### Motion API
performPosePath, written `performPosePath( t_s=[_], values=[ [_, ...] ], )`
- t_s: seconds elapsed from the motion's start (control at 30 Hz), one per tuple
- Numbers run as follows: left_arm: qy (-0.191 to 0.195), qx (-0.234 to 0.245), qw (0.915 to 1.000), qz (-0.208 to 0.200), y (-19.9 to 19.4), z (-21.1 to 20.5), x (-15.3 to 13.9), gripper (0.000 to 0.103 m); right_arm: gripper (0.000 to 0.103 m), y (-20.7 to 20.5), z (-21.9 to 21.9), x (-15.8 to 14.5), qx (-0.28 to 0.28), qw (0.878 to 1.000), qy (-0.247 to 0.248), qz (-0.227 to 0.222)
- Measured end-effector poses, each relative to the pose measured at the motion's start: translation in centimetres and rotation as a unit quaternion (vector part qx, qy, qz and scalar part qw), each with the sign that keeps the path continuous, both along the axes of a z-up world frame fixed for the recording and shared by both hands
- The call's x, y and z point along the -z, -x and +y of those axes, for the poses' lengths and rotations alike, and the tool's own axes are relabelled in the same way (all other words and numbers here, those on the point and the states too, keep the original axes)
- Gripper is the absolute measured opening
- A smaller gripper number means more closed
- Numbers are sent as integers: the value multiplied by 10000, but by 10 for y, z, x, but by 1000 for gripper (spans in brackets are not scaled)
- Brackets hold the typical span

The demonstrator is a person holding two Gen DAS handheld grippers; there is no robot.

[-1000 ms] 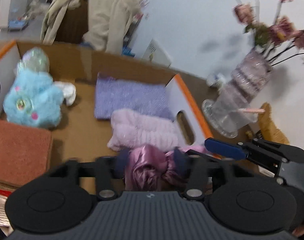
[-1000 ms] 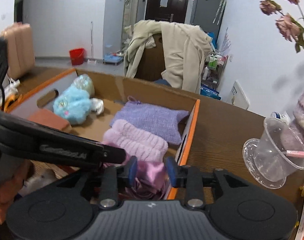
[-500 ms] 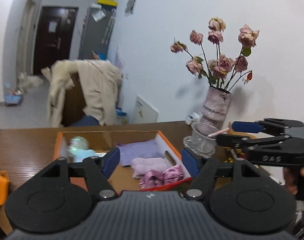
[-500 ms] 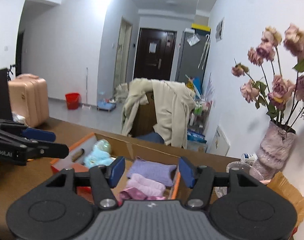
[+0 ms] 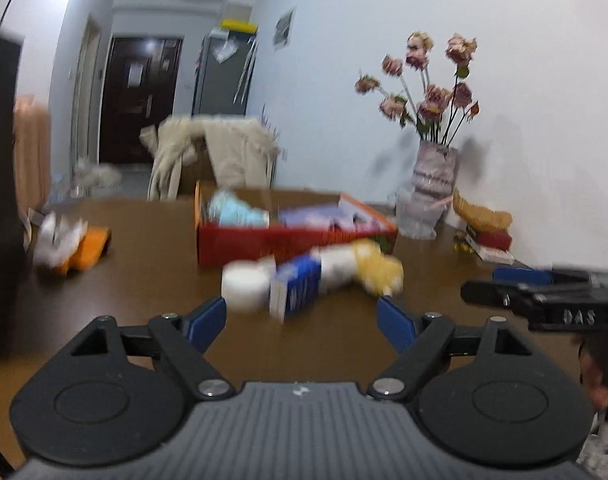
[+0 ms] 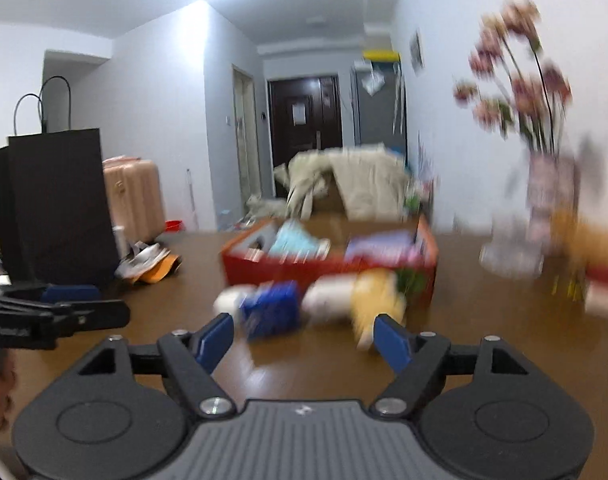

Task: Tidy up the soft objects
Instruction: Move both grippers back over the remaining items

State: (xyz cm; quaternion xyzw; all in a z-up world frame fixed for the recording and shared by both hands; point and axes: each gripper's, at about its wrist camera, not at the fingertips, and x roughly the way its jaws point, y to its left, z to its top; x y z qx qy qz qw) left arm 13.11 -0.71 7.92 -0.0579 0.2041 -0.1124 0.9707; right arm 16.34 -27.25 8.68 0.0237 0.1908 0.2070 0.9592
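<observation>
A red-orange cardboard box (image 5: 263, 246) (image 6: 263, 270) stands on the brown table, holding a blue plush (image 5: 235, 210) (image 6: 293, 240) and purple cloths (image 5: 312, 214) (image 6: 380, 242). In front of it lie a white roll (image 5: 245, 284) (image 6: 227, 300), a blue packet (image 5: 293, 288) (image 6: 269, 312), a white soft item (image 5: 338, 266) (image 6: 328, 298) and a yellow plush (image 5: 378, 268) (image 6: 374, 296). My left gripper (image 5: 301, 320) is open and empty, well back from the box. My right gripper (image 6: 304, 340) is open and empty, also short of these items. Both views are blurred.
A vase of dried roses (image 5: 434, 172) (image 6: 544, 184) and a clear cup (image 5: 418, 216) stand right of the box. A wicker item (image 5: 480, 214) and books sit far right. Crumpled paper and an orange pouch (image 5: 69, 246) (image 6: 149, 264) lie left. A black bag (image 6: 55, 204) stands at left.
Both grippers released the pink satin cloth into the box, opened, and pulled far back from it. The loose items in front of the box have come into view.
</observation>
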Motion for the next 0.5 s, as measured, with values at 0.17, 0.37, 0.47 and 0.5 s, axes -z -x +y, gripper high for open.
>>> performPosePath(
  t_s=[0.17, 0.37, 0.47, 0.5],
  values=[
    [-96, -40, 9999, 105, 3, 0, 8, 84, 77, 15, 8, 14, 30, 9997, 203, 159],
    [-102, 68, 9997, 202, -8, -9, 14, 84, 77, 7, 0, 20, 179, 9995, 126, 248],
    [-143, 92, 9993, 322, -21, -15, 18, 84, 77, -10, -8, 25, 328, 9986, 102, 409],
    [-149, 138, 9992, 353, -27, -17, 19, 84, 77, -18, -11, 28, 371, 9982, 84, 459]
  ],
)
